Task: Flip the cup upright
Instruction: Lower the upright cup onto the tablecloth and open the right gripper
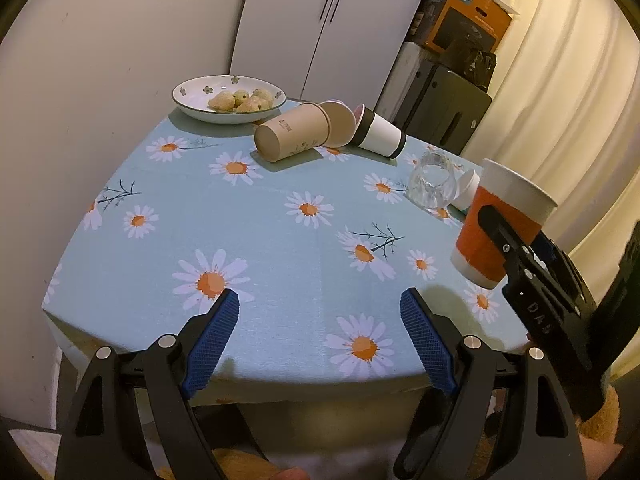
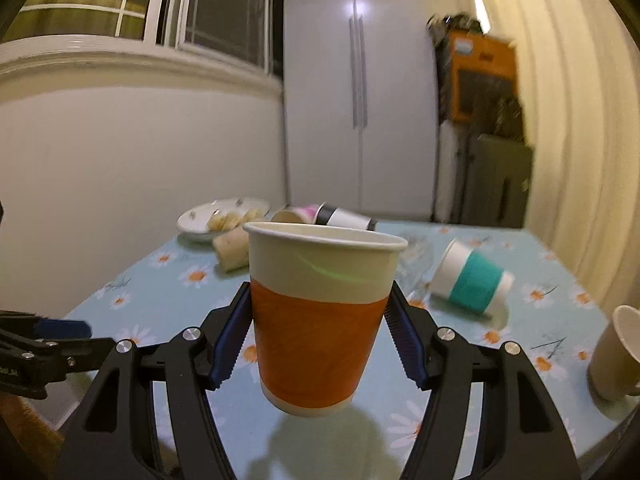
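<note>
Cup (image 2: 320, 320) upright, clamped in right tool (image 2: 318, 336), left tool (image 1: 320, 336) wide open, empty.

Your left tool (image 1: 320, 320) sits low in the left wrist view, its blue-padded fingers (image 1: 214, 336) spread wide with nothing between them. Your right tool (image 2: 318, 336) fills the lower middle of its own view, pads pressed against both sides of the cup (image 2: 316, 316), which it holds upright and lifted off the surface (image 2: 460, 364).

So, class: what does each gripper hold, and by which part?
The right gripper clamps the orange cup by its orange-banded sides, mouth up. The left gripper holds nothing.
</note>
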A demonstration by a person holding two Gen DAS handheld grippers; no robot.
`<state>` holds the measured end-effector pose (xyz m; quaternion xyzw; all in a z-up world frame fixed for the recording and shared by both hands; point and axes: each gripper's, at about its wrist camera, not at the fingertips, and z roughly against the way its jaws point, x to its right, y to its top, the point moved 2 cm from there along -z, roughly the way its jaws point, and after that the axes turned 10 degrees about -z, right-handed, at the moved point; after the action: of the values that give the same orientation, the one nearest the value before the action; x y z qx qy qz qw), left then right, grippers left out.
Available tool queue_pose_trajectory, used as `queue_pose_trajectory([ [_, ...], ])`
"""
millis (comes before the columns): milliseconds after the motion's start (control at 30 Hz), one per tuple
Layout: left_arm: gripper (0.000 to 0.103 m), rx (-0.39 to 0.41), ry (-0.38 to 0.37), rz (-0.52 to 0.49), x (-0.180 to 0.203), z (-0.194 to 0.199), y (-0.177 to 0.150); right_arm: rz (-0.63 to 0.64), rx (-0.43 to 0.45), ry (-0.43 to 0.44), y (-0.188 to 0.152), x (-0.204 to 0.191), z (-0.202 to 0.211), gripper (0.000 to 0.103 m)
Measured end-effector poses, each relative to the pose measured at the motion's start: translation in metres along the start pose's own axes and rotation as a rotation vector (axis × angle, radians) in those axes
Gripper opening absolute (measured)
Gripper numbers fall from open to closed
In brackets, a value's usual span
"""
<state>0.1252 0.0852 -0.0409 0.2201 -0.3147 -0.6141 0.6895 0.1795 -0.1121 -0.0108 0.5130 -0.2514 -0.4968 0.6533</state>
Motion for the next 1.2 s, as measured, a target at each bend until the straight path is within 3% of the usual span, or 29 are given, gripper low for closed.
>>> queue_pose_trajectory([
  [133,0.081,0.005,0.011,-0.007,0.001,0.001,0.0,0.012,0.062,-0.049,-0.01,0.0,-0.002,0.065],
  [300,0.081,0.017,0.012,-0.001,0.0,0.003,-0.001,0.004,0.053,-0.105,-0.027,0.007,-0.021,0.065],
  [733,0.081,0.014,0.007,0.009,-0.002,0.001,0.0,0.054,0.016,-0.125,-0.055,0.001,-0.035,0.065],
  [1200,0.081,0.005,0.006,-0.003,0.0,-0.002,-0.001,0.063,-0.015,-0.115,-0.058,-0.001,-0.029,0.069],
])
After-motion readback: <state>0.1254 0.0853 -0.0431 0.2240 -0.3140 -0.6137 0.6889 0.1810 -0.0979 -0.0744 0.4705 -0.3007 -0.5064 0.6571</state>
